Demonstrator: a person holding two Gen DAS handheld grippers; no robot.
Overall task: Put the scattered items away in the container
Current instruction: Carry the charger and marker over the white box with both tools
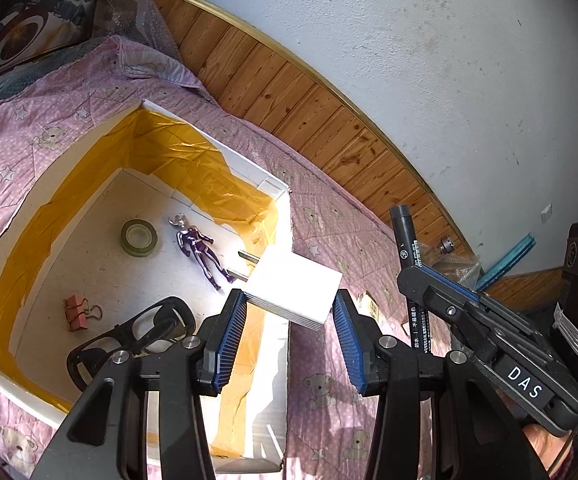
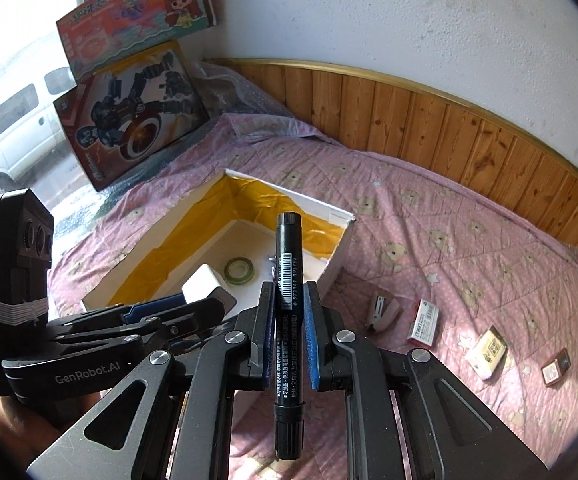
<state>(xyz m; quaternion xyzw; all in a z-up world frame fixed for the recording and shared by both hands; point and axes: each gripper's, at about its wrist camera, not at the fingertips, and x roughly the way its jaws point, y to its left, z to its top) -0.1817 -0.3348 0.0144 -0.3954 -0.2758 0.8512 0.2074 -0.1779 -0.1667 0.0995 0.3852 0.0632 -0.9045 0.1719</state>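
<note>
Container: white box (image 1: 285,216) with yellow-taped inner walls, set on the pink bear-print bedspread (image 2: 429,216); contents so far are a tape roll (image 1: 138,237), a purple figurine (image 1: 201,250), a red binder clip (image 1: 76,313) and black glasses (image 1: 129,332). Left gripper (image 1: 291,304): jaws spread around a white block (image 1: 295,290) held above the box's near rim, apparently being released. Right gripper (image 2: 289,320): jaws narrow, clamped on a black marker (image 2: 288,304), near the box. Still scattered: a stapler (image 2: 383,312) and small boxes (image 2: 425,322). Next move likely calls for carrying the marker over the opening and letting go.
</note>
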